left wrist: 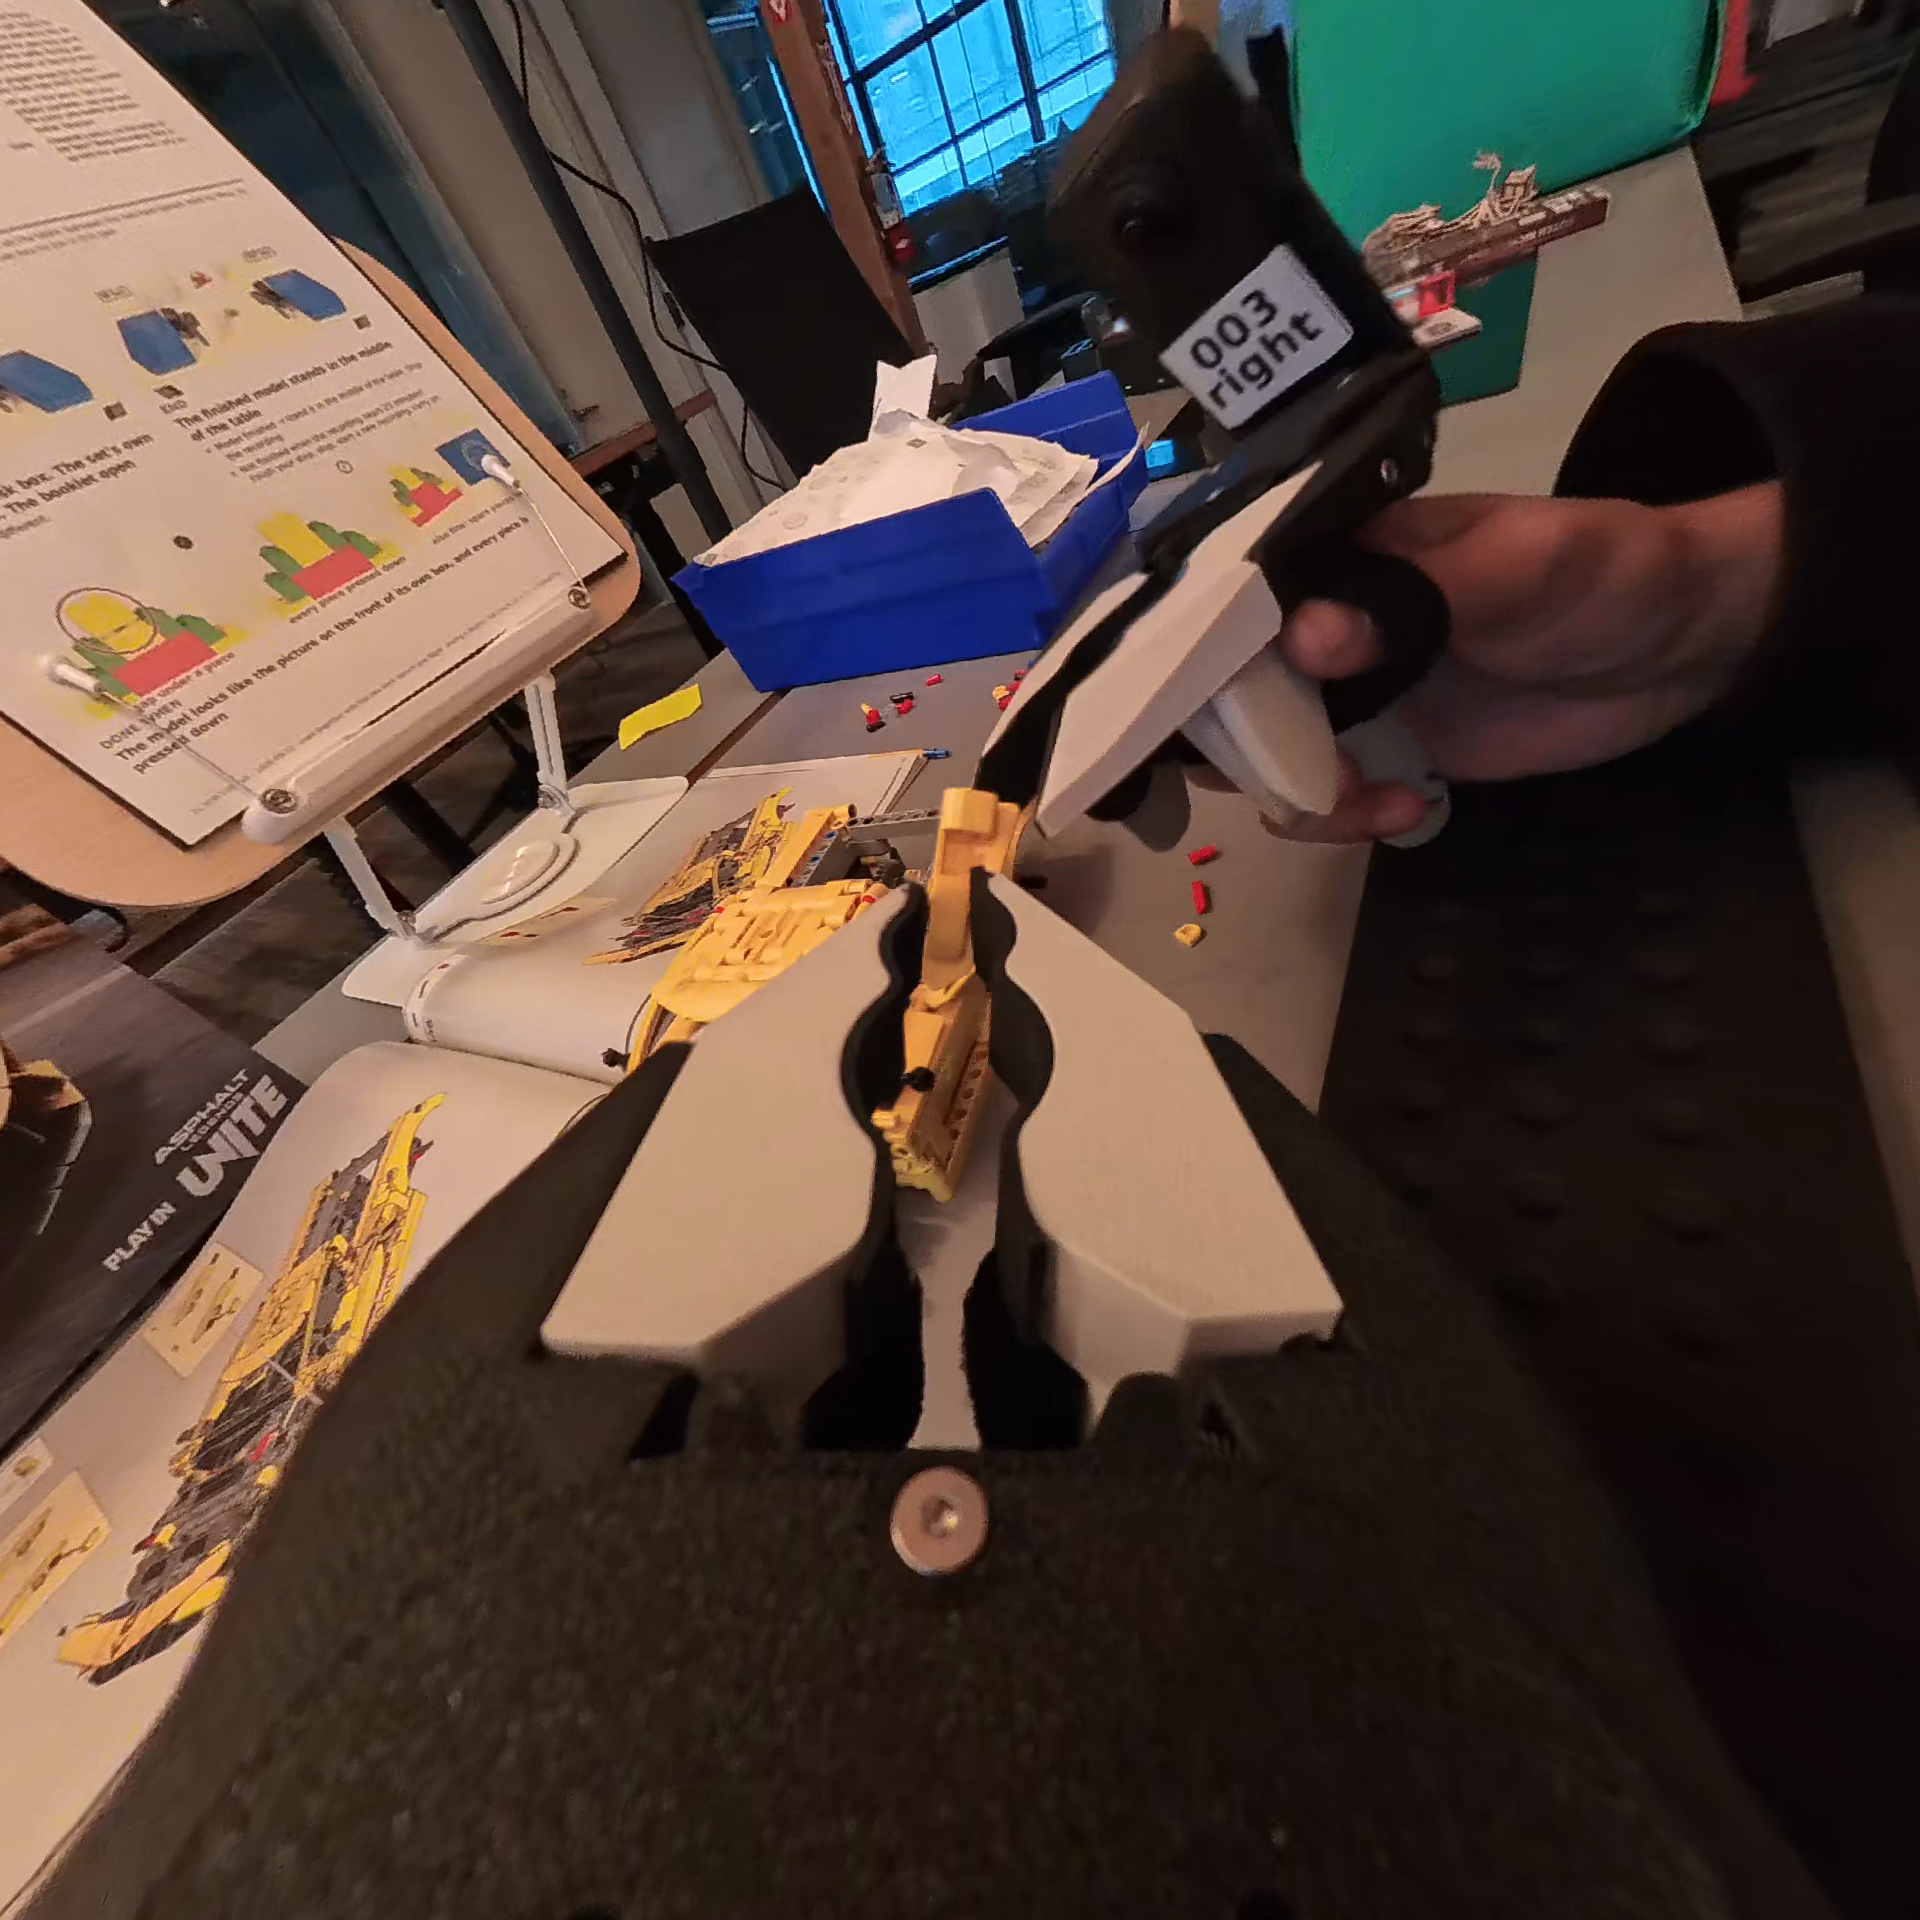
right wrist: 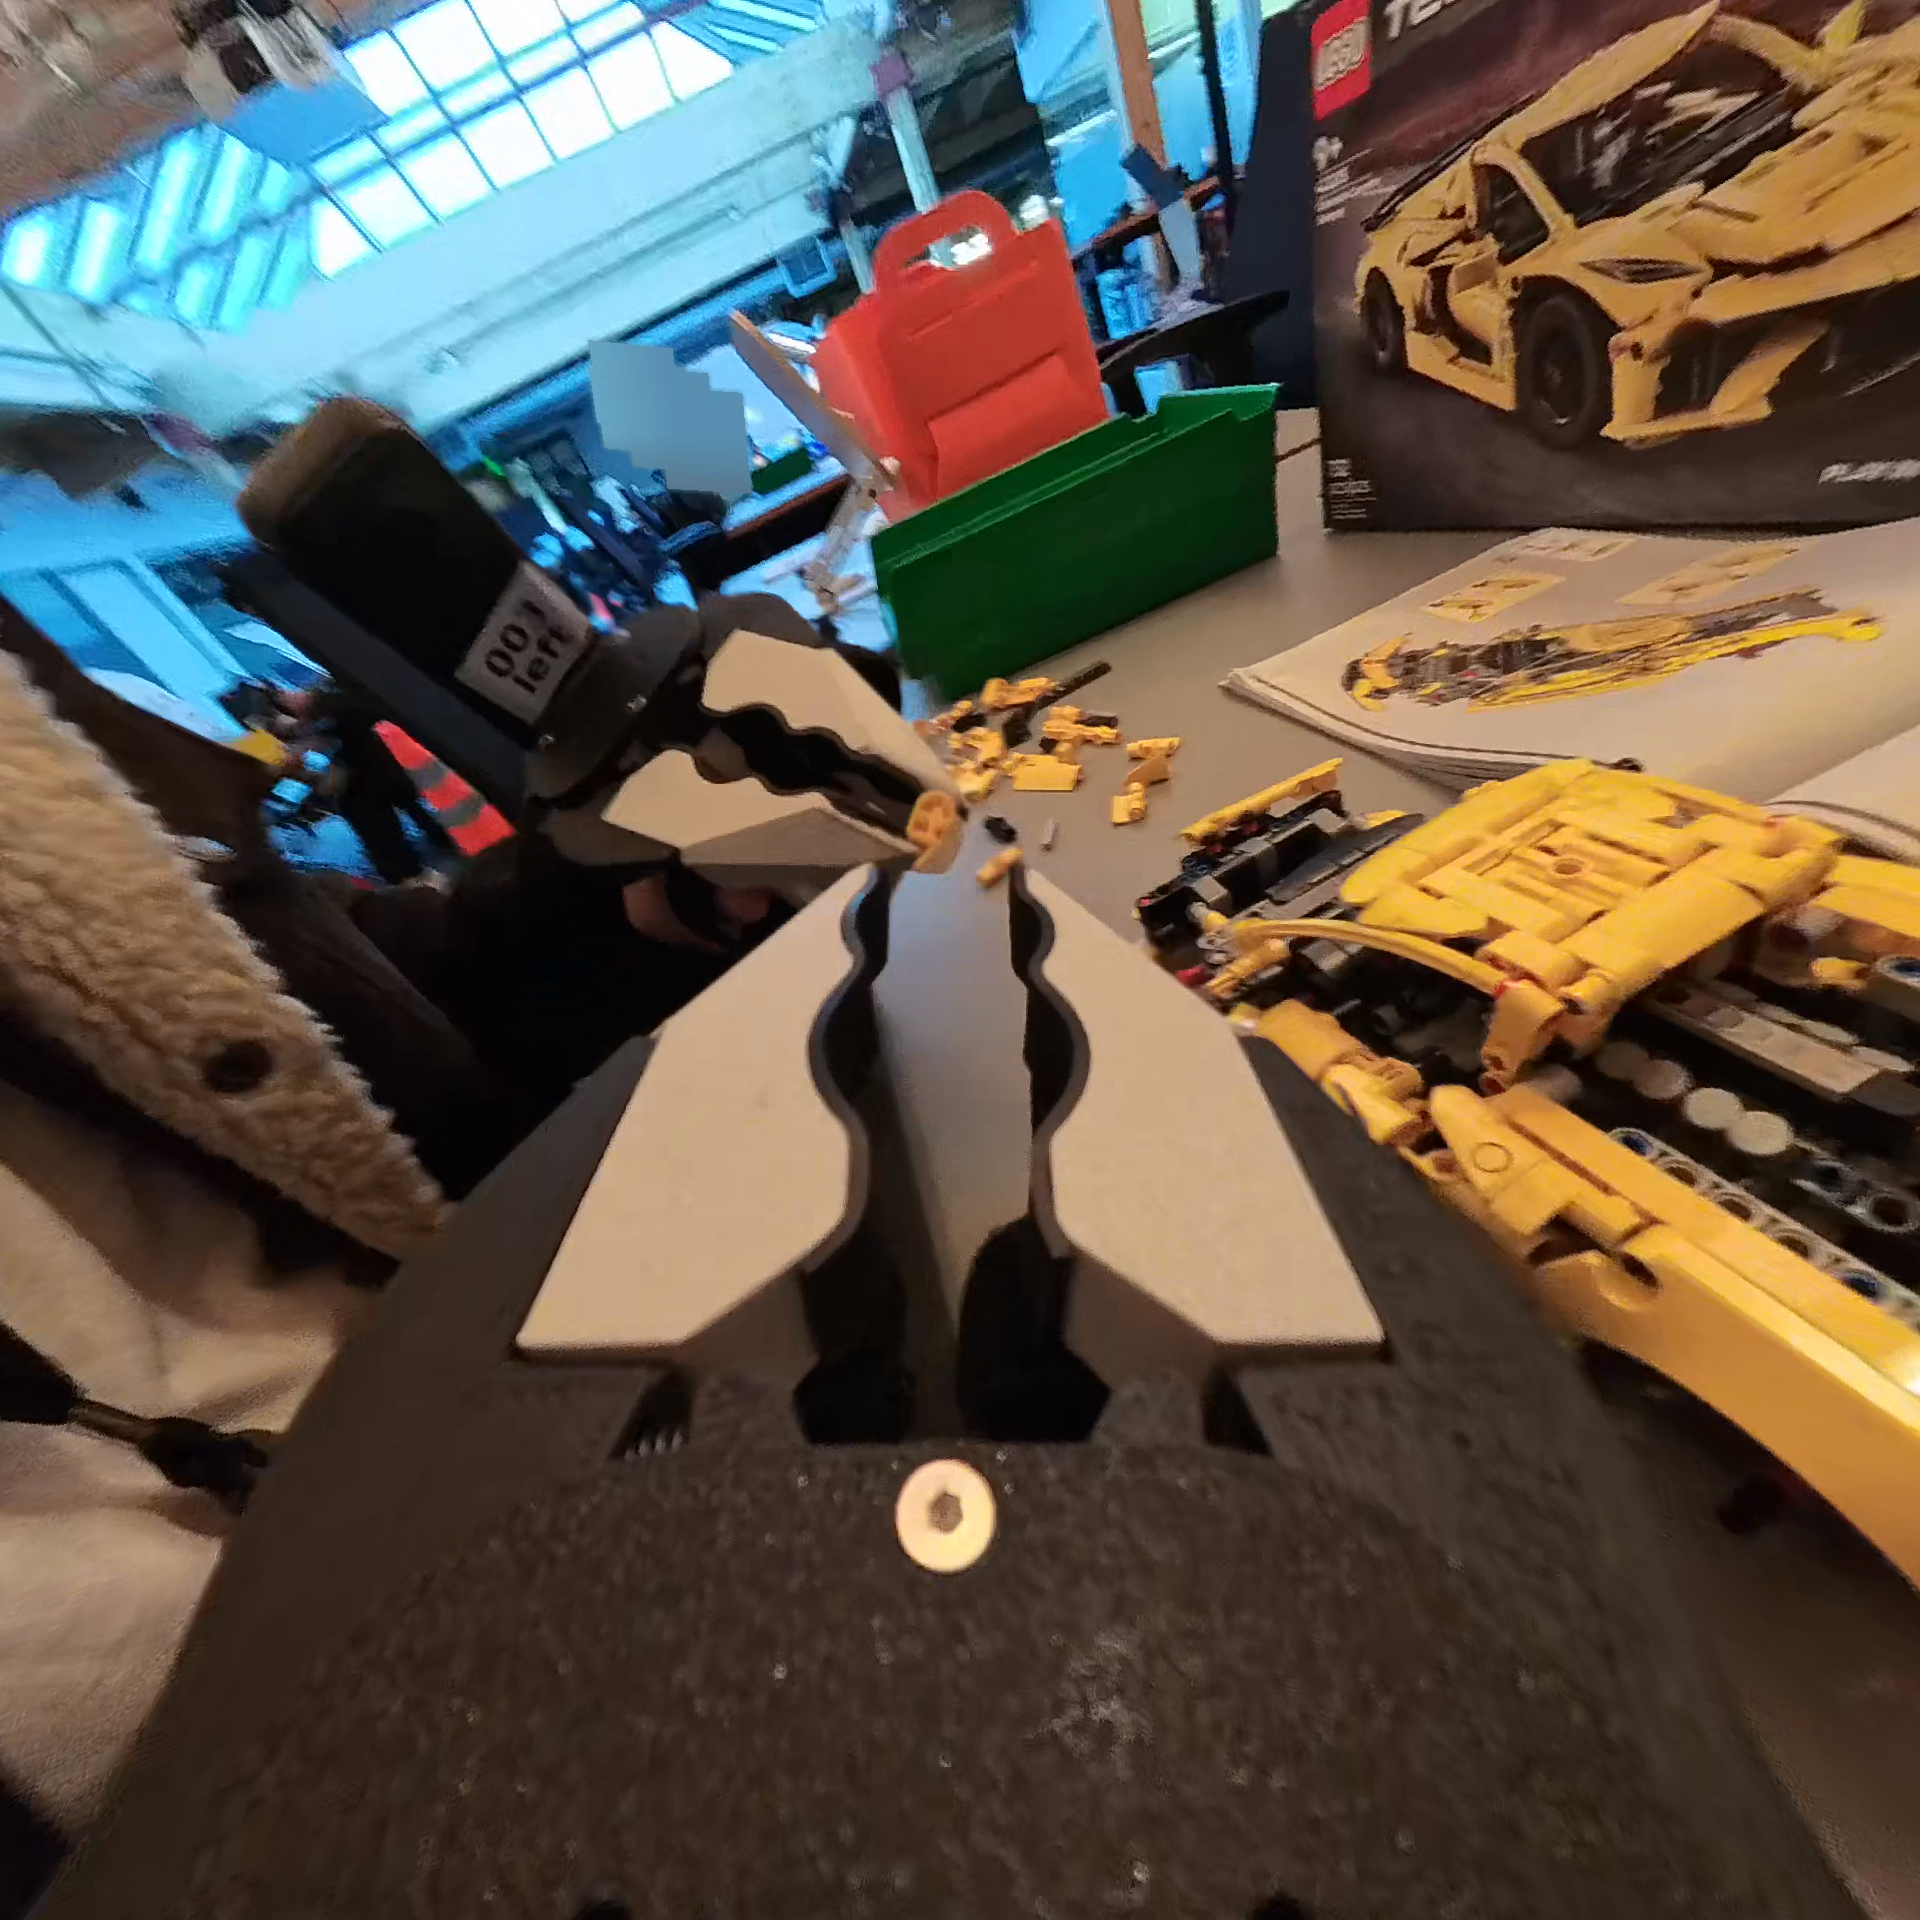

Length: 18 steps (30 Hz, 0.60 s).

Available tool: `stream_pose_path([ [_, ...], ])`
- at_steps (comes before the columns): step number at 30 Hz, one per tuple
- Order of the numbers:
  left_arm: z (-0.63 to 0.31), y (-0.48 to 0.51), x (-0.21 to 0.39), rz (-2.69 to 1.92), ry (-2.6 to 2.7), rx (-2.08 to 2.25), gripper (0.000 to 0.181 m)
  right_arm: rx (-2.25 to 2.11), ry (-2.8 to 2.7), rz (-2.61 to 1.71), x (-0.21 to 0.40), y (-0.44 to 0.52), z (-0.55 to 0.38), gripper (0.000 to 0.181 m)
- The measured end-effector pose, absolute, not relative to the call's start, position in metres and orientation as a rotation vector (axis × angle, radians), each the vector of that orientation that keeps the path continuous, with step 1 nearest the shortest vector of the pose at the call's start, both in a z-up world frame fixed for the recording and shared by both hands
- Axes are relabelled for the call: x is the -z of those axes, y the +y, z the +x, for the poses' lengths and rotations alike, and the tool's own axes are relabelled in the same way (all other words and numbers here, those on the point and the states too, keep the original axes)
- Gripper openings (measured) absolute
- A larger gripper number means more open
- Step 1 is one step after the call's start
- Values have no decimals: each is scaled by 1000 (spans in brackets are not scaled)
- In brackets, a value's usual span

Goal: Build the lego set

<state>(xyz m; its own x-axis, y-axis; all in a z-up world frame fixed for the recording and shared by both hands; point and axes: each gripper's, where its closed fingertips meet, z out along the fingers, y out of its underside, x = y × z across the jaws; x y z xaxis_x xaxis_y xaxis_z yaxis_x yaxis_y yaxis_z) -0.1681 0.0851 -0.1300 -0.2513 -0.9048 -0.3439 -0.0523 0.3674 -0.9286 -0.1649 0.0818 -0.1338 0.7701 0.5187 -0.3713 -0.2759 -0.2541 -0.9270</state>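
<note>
Left wrist view: yellow piece [left wrist: 940, 1023] is clamped by left gripper [left wrist: 951, 914] at centre | right gripper [right wrist: 943, 883]: parted, nothing held | car [right wrist: 1538, 997] is seen at right.

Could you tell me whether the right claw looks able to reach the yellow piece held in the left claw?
Probably yes: the right claw is open, empty and nearly touching the yellow piece, with nothing between them.

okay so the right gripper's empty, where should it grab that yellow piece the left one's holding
Probably the free top end of the yellow piece, which sticks out past the left gripper fingertips. The lower part is clamped, so only that end is clear. Bring the right gripper in from beyond the left's tips, jaws straddling the piece's narrow width.
</note>
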Motion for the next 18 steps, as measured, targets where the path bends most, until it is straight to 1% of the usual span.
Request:
stream_pose_path([
  [4, -167, 83, 133, -858, 1621, 1012, 8, -865, -167, -1645, 130, 80, -168, 21],
  [6, -167, 81, 135, -849, 1634, 1000, 8, -854, -181, -1666, 133, 80, -170, 14],
  [7, -167, 80, 135, -843, 1637, 993, 8, -838, -183, -1676, 135, 80, -170, 7],
  [10, -167, 79, 135, -867, 1627, 1026, 8, -767, -221, -1699, 137, 79, -168, 5],
  [12, -169, 77, 122, -933, 1549, 1228, 11, -710, -267, -1665, 131, 76, -168, 3],
  [13, -170, 76, 115, -990, 1492, 1395, 15, -689, -286, -1642, 127, 75, -167, 2],
  [14, -172, 74, 109, -1038, 1450, 1573, 27, -685, -306, -1604, 121, 72, -168, 1],
  [15, -176, 69, 103, -1055, 1435, 1738, 29, -690, -326, -1552, 112, 68, -170, 1],
  [18, -183, 60, 88, -1045, 1361, 2021, 29, -710, -370, -1467, 99, 60, -175, 2],
])
